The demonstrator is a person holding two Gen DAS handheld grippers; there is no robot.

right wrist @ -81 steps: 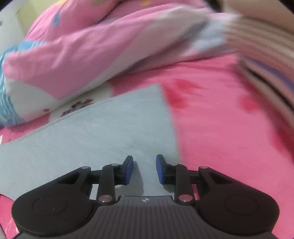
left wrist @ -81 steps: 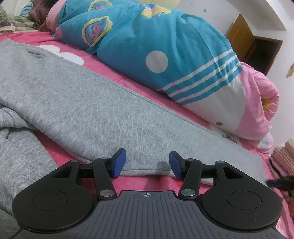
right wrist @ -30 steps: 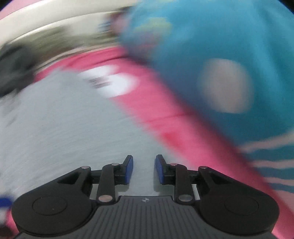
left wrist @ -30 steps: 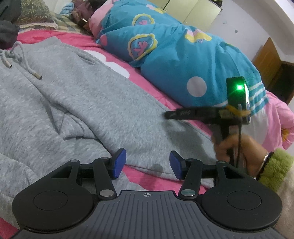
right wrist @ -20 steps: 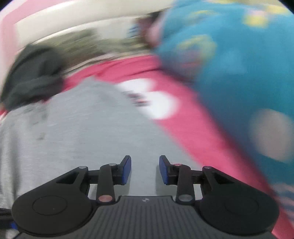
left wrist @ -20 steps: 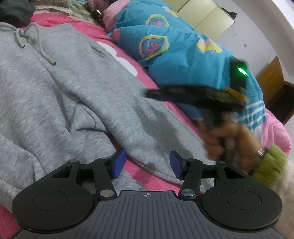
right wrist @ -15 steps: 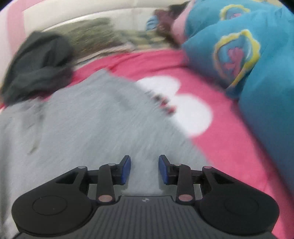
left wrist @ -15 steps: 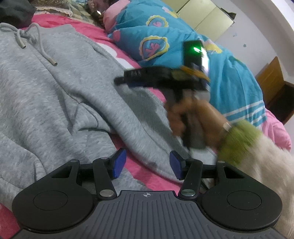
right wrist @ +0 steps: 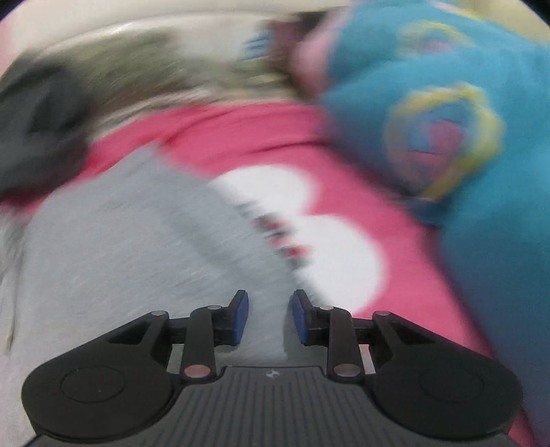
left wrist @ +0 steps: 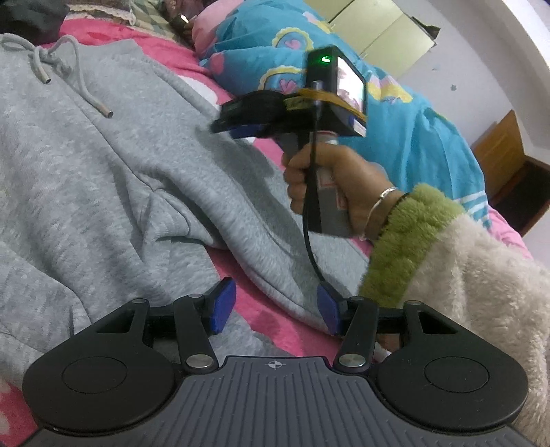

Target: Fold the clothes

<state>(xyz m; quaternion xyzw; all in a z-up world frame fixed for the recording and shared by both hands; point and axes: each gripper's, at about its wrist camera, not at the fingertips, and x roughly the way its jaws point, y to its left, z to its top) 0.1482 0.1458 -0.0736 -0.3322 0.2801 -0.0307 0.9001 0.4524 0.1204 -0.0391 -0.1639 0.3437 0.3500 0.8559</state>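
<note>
Left wrist view: my left gripper (left wrist: 275, 311) hangs low over the bed, jaws about half open, nothing between the pads but bare pink sheet (left wrist: 271, 319) and the edge of a grey fold. The grey sweatpants (left wrist: 103, 178) sprawl across the left and centre, fleecy, rumpled, one leg running toward the right. The drawstring (left wrist: 82, 86) with metal tips lies at the waistband, upper left. My right hand (left wrist: 330, 178) grips the other tool's handle above that leg; a fuzzy green cuff and cream sleeve (left wrist: 464, 261) trail off right. A blue patterned duvet (left wrist: 395, 113) is heaped behind. Pale cupboard doors (left wrist: 374, 31), a white wall and a wooden door stand beyond.

Right wrist view: blurred. My right gripper (right wrist: 268, 318) has jaws narrowly apart; they have just been closing, and I see nothing pinched. Grey fabric (right wrist: 120, 254) lies below and left, its edge running under the jaws. Pink sheet with white patches to the right, blue duvet at far right, a dark bundle (right wrist: 37, 127) at upper left.
</note>
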